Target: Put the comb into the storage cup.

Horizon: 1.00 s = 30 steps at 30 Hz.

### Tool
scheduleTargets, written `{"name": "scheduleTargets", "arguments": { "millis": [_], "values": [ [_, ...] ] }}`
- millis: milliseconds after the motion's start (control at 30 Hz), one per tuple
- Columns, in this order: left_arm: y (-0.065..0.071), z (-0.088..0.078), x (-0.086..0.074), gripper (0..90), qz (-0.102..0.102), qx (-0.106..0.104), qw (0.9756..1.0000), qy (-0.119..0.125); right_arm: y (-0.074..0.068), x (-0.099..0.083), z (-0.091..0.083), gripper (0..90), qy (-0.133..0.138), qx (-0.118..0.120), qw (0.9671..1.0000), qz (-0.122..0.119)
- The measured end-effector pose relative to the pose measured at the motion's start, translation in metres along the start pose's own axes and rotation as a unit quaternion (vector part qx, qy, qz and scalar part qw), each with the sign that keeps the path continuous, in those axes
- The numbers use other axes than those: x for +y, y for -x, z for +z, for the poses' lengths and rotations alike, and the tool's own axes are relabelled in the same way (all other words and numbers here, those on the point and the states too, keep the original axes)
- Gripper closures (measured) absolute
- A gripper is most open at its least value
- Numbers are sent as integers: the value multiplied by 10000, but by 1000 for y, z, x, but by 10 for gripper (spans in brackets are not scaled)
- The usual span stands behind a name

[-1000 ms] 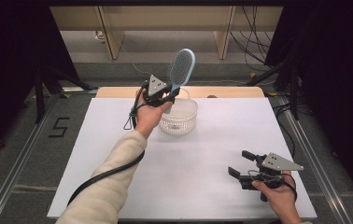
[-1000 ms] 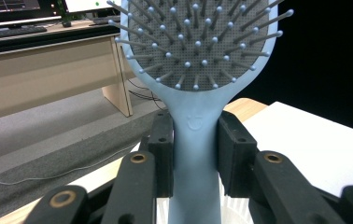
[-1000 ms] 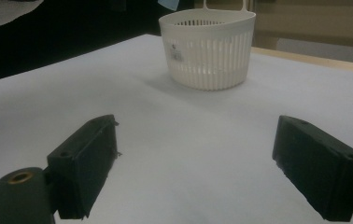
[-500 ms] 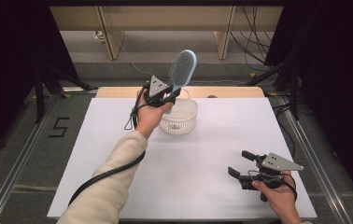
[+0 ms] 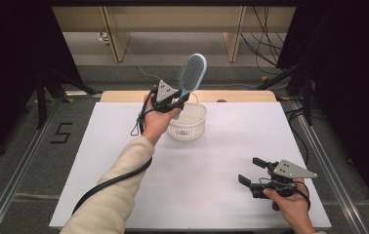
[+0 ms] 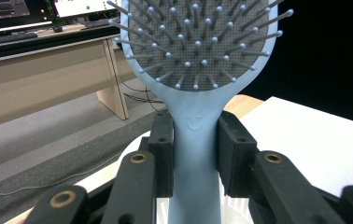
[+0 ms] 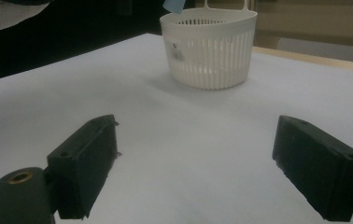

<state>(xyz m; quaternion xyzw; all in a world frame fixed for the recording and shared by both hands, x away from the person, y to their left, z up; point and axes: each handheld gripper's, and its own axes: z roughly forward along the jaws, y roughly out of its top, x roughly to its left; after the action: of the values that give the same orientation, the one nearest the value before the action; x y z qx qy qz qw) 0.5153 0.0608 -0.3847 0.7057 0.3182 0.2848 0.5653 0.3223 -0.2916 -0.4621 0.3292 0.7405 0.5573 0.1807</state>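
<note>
A light blue hairbrush point(image 5: 191, 74) stands tilted up above the white slotted basket point(image 5: 188, 122) at the far middle of the table. My left gripper point(image 5: 176, 101) is shut on its handle; in the left gripper view both black pads clamp the handle point(image 6: 194, 154) below the bristled head point(image 6: 198, 42). My right gripper point(image 5: 252, 170) rests near the table's front right corner, held by a hand, jaws wide open and nothing between them. The right gripper view looks across bare white table at the basket point(image 7: 209, 46), with open fingers point(image 7: 88, 163) on either side.
The white table top point(image 5: 212, 161) ends at a wooden strip along its far edge point(image 5: 241, 96). Desks and cables stand on the floor beyond. A black cable point(image 5: 109, 180) trails from the left gripper along the sleeve. Dark curtains flank both sides.
</note>
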Motion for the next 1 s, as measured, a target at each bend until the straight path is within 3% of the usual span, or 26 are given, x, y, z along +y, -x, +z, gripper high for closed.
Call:
{"name": "scheduleTargets", "arguments": {
  "millis": [1000],
  "values": [
    [-2, 4, -6, 695, 64, -36, 10000, -25, 0, 0, 0, 148, -18, -1, 10000, -1]
  ]
}}
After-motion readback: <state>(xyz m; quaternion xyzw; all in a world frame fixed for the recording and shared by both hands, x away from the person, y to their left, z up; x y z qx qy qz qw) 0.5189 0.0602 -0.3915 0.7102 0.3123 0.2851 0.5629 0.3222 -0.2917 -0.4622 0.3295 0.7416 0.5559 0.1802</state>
